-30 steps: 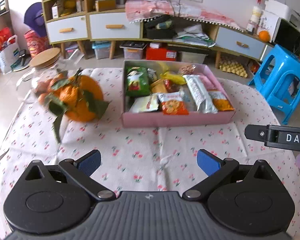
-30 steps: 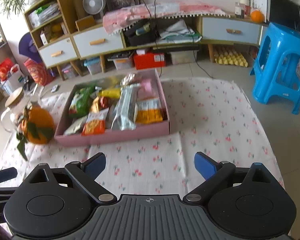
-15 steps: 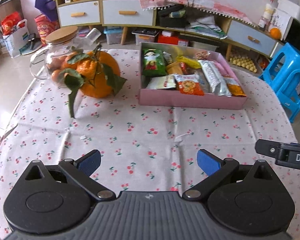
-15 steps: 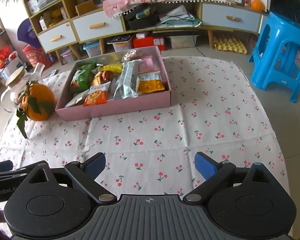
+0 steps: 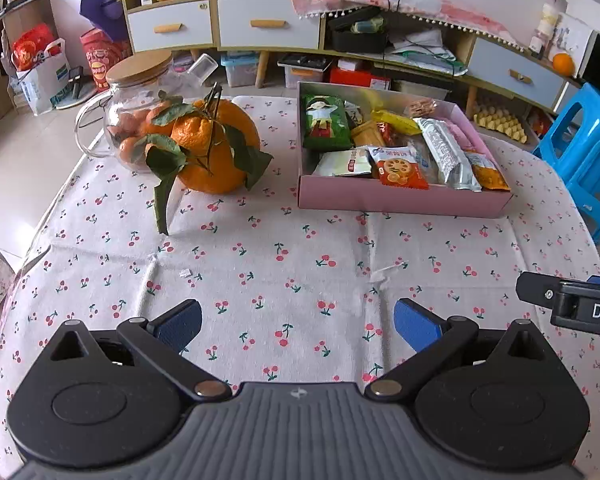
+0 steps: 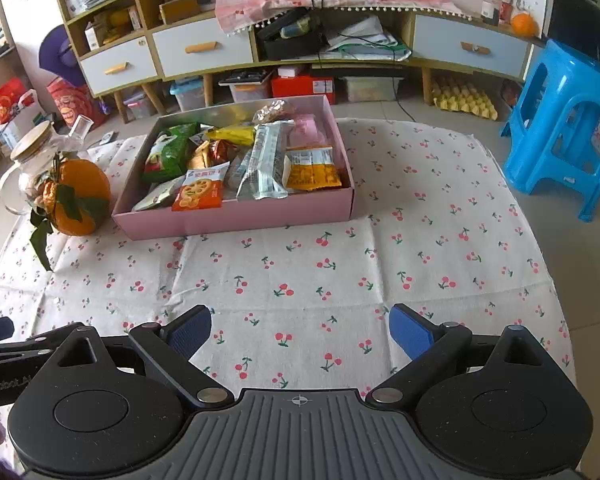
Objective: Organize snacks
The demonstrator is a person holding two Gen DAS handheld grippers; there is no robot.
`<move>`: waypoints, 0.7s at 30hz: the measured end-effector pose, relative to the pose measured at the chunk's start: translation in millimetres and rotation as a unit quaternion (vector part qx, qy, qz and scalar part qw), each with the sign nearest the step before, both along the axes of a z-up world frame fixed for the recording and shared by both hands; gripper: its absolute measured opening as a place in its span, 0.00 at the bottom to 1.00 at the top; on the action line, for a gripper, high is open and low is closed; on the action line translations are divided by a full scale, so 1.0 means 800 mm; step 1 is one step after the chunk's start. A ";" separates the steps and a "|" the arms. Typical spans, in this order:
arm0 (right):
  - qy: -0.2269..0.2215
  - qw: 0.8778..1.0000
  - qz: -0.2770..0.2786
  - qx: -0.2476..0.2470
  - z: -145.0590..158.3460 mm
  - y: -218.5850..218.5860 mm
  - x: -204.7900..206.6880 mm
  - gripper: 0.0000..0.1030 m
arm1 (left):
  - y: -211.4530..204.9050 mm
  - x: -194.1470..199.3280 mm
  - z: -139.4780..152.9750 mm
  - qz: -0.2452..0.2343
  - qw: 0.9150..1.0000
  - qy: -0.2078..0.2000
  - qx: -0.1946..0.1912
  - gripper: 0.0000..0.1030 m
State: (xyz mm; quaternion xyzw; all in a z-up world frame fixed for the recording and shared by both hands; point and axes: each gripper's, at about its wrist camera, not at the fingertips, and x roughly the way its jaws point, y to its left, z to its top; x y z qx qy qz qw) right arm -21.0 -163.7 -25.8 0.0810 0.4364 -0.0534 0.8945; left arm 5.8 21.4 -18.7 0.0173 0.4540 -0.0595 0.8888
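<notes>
A pink box sits at the far side of the cherry-print tablecloth and holds several snack packets: a green bag, an orange cookie packet, a silver bar and a yellow-orange packet. My left gripper is open and empty, low over the near cloth. My right gripper is open and empty, also near the front edge. Part of the right gripper shows in the left wrist view.
A large orange with leaves stands left of the box, beside a glass jar with a wooden lid. A blue plastic stool stands off the table's right side. Cabinets and floor clutter lie behind.
Both grippers have pulled back from the box toward the near table edge, so the box and orange look farther away. Both stay open and empty.
</notes>
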 end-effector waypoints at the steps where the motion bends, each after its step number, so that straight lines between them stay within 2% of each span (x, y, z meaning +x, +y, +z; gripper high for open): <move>1: 0.000 1.000 0.001 0.000 0.000 0.000 0.000 0.94 | -0.001 0.000 0.000 -0.002 1.000 -0.001 0.000 1.00; 21: 0.002 1.000 -0.002 -0.001 0.001 -0.005 -0.005 0.94 | -0.017 -0.001 0.000 -0.016 1.000 -0.003 0.013 1.00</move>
